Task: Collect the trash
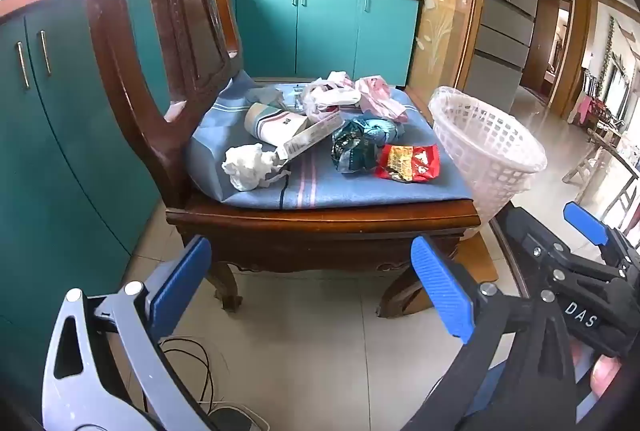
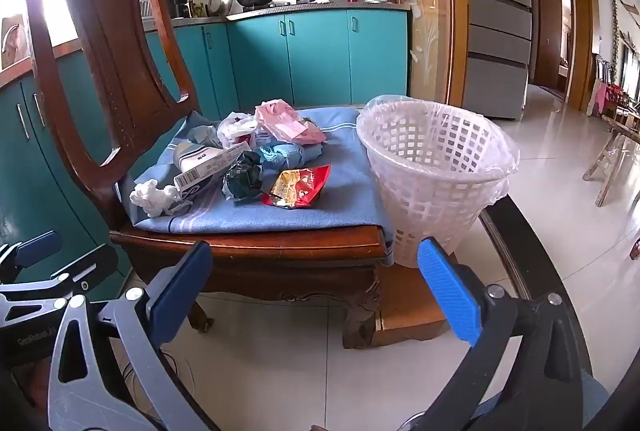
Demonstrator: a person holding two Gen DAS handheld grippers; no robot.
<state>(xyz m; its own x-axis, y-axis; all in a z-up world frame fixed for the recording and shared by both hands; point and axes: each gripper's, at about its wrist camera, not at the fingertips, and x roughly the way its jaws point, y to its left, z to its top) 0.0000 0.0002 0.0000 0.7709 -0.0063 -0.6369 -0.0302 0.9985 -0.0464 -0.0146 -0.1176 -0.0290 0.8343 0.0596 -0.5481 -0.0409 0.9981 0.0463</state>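
Note:
Trash lies heaped on the blue cushion (image 1: 320,187) of a wooden chair (image 1: 120,43): a crumpled white tissue (image 1: 250,167), a long white carton (image 1: 308,141), a dark green wrapper (image 1: 354,149), a red snack packet (image 1: 408,163), a pink bag (image 1: 380,99) and a white plastic bag (image 1: 326,101). A white lattice basket (image 2: 436,167) lined with clear plastic stands right of the chair. My left gripper (image 1: 312,283) hangs open before the seat's front edge, holding nothing. My right gripper (image 2: 316,291) is open too, empty, low between chair and basket.
Teal kitchen cabinets (image 1: 320,31) run behind and left of the chair, with pots on the counter. Black cables (image 1: 192,371) lie on the tiled floor at the lower left. A grey fridge (image 2: 496,31) and an open tiled hall lie to the right.

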